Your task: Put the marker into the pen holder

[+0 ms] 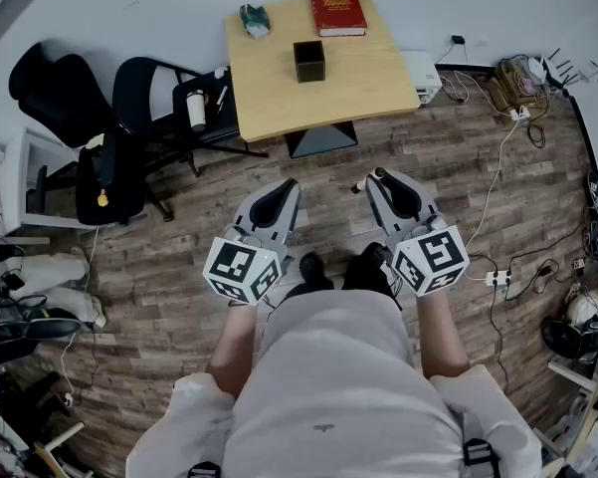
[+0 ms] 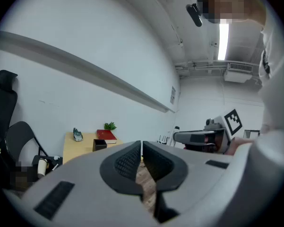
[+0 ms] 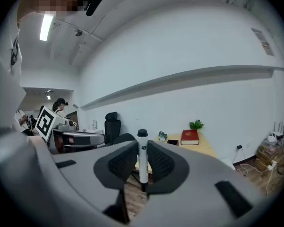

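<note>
- Head view: we hold the left gripper (image 1: 290, 185) and the right gripper (image 1: 374, 175) side by side, low in front of us over the wooden floor. The pen holder (image 1: 308, 61) stands well ahead of both tips, on the table (image 1: 269, 98). It sits roughly on a line running out between the two grippers.
- Left gripper view: these jaws are pressed together with nothing between them. The pen holder (image 2: 99, 145) sits far ahead and to the left of the tips, and the right gripper (image 2: 198, 137) is off to this one's right.
- Right gripper view: the jaws are clamped on the marker (image 3: 142, 161). It stands upright between them, with its dark cap above the pads and its lower end below them. The pen holder (image 3: 172, 142) is far ahead, a little right of the jaws, with a red book (image 3: 190, 136) beyond it.
- We judge this to be the carrying step: the marker is in hand but not yet delivered.
- The next move calls for closing the gap to the table and bringing the right gripper over the holder's open top. The marker must stay upright as it is lowered in, and only then should the jaws part.
</note>
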